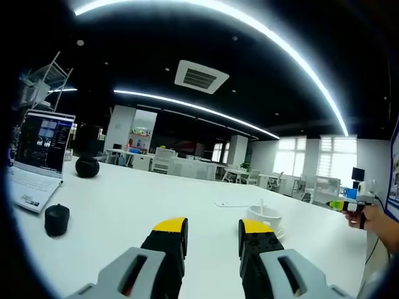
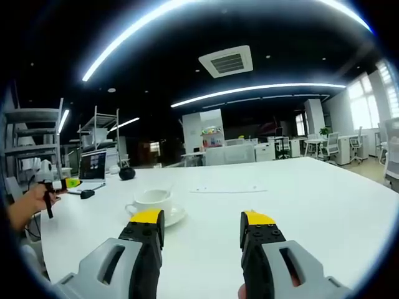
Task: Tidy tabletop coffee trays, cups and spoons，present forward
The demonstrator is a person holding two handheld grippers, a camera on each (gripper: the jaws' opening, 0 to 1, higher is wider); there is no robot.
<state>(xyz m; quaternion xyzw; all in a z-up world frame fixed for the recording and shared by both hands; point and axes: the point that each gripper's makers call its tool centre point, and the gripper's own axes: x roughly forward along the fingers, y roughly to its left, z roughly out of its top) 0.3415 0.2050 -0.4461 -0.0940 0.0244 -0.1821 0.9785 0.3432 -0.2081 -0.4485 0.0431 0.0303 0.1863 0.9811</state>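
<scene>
Both claws hang released above the white table (image 1: 156, 199), jaws spread with nothing between them: the left claw (image 1: 212, 232) in the left gripper view, the right claw (image 2: 201, 223) in the right gripper view. Ahead and left of the left claw sits an open laptop (image 1: 38, 156) (screen lit), with a round black object (image 1: 87, 166) beyond it and a small black lump (image 1: 57, 219) nearer. Just ahead and right of the left claw stands a white cup (image 1: 264, 215) on its saucer (image 1: 278, 233), a spoon handle (image 1: 261, 204) rising from it. In the right gripper view that cup (image 2: 151, 199) lies just ahead and left of the claw.
</scene>
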